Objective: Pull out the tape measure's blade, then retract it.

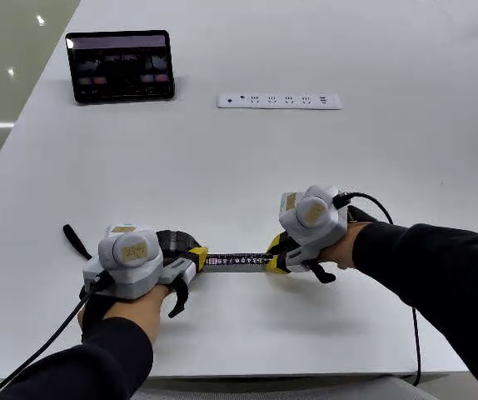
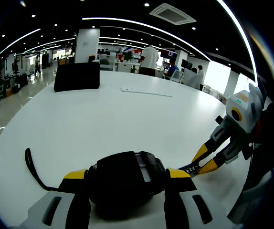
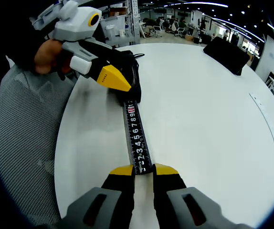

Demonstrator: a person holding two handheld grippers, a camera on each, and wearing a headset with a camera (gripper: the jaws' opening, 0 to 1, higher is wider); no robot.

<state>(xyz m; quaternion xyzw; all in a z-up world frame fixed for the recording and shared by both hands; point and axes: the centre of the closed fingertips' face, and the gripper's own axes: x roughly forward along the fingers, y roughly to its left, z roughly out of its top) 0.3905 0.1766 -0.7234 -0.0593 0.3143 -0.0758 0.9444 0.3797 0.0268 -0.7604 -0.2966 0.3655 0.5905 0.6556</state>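
Observation:
The black tape measure case (image 2: 125, 181) sits between the yellow-tipped fingers of my left gripper (image 2: 127, 174), which is shut on it just above the white table near its front edge. In the head view the case (image 1: 176, 245) shows at my left gripper (image 1: 191, 260). A short length of the blade (image 3: 136, 133) with printed numbers runs from the case (image 3: 127, 76) to my right gripper (image 3: 142, 170), which is shut on the blade's end. In the head view the blade (image 1: 237, 261) spans the gap to my right gripper (image 1: 274, 260). The case's black wrist strap (image 1: 76, 241) trails left on the table.
A black tablet (image 1: 120, 65) stands at the far left of the white table (image 1: 306, 158). A white power strip (image 1: 278, 101) lies at the far middle. Cables run from both grippers toward the front edge. People stand in the office beyond.

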